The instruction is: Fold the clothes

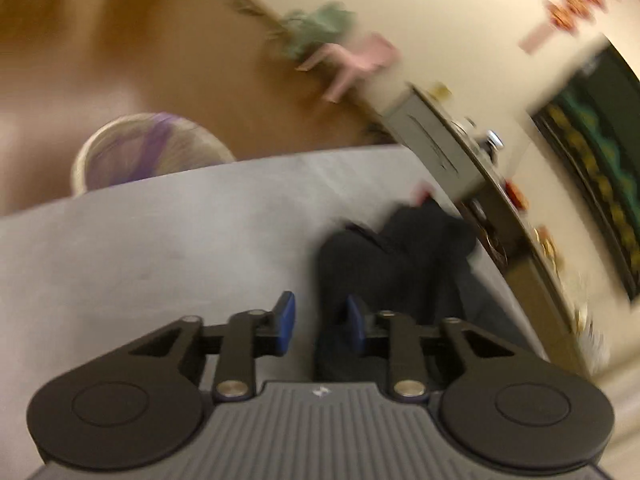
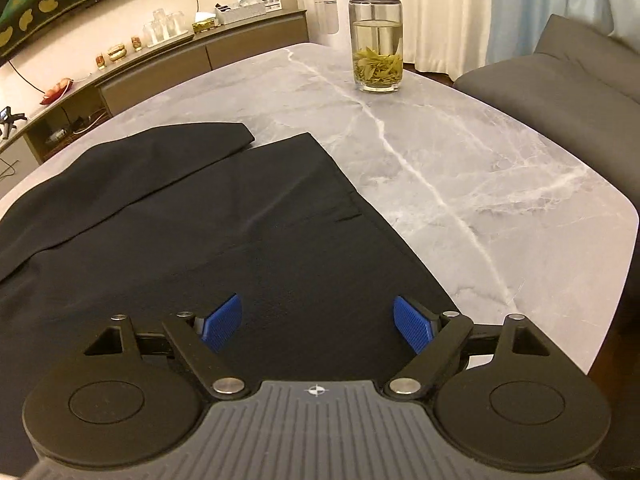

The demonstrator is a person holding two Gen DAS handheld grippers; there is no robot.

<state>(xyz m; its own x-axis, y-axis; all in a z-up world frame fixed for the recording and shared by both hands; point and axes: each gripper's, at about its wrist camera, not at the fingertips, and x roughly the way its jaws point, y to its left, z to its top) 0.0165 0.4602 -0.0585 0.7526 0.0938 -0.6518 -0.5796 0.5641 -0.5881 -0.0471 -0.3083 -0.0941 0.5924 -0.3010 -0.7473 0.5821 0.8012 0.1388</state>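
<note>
A black fabric garment (image 2: 192, 216), with what seems a trouser-like leg folded across its upper part, is spread flat on the grey marble-patterned table top (image 2: 460, 168). In the right wrist view it covers the left and near part of the table, and its straight right edge runs diagonally toward the near table edge.

The right gripper (image 2: 318, 322) is held above the near part of the garment. Its blue ribbed pads (image 2: 224, 320) are set wide apart, and only the flat cloth is seen between them; nothing is gripped.

In the blurred left wrist view the same dark garment (image 1: 392, 256) is seen bunched near the right side of the table (image 1: 160, 232). The left gripper (image 1: 320, 318) is placed at the garment's near edge, with its jaws at a narrow gap. The right pad appears over the dark cloth and the left pad over bare table; whether cloth is pinched cannot be told because of the blur.

At the far side of the table from the garment, a clear glass bottle with a dark metal lid (image 2: 375, 32) stands upright. It is filled with pale liquid, and green tea leaves are settled at its bottom.

Beyond the table's far edge, on the floor, a round pale woven basket (image 1: 148, 148) is seen; something purple and white lies in it.
</note>
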